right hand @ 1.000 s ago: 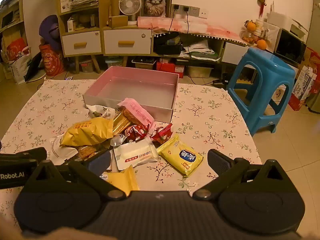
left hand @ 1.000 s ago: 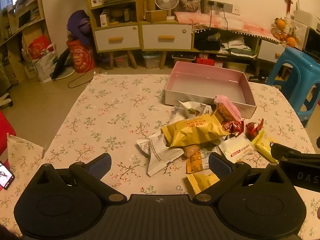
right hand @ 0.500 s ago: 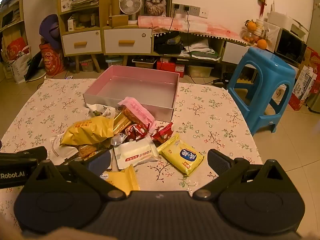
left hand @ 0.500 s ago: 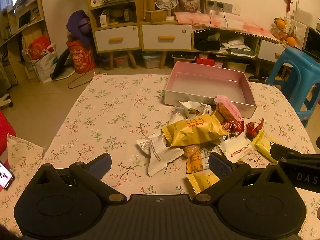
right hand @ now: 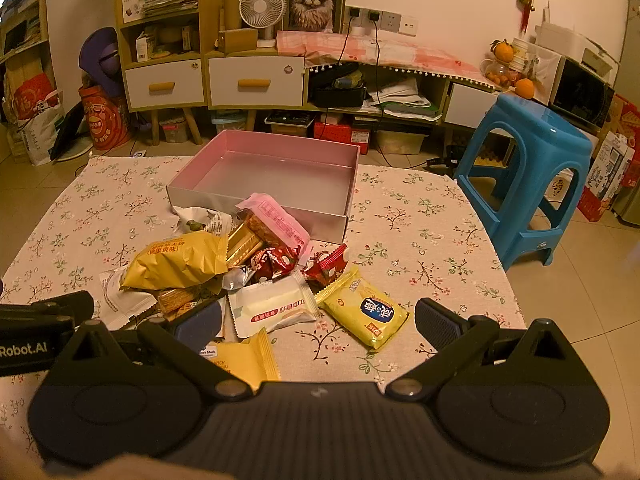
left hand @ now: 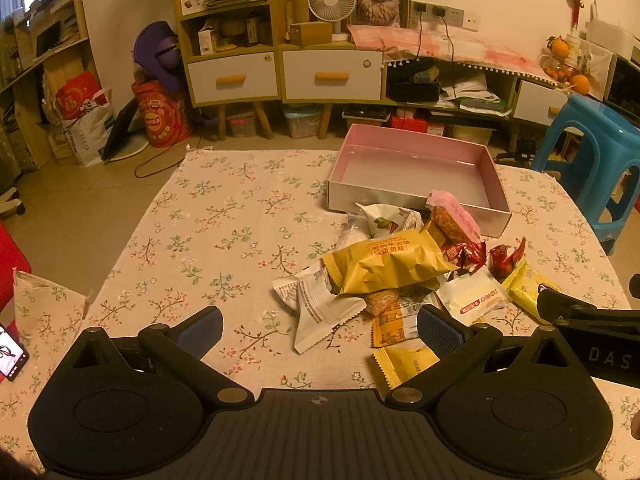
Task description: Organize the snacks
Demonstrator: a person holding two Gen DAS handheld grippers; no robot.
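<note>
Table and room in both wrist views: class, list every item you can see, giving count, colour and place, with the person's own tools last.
Box: one, pink inside, white outside, empty, far side of table.
Tablecloth: one, floral, covering table.
Large puffed packet: one, yellow, left of pile.
Packet with blue oval: one, yellow, right of pile.
White packet: one, red label, pile front.
Pink wrapper: one, leaning on box.
Red wrappers: two, pile centre.
Stool: one, blue, right of table.
Fan: one, white, on cabinet.
Left hand-held gripper: open, empty.
Right hand-held gripper: open, empty.
</note>
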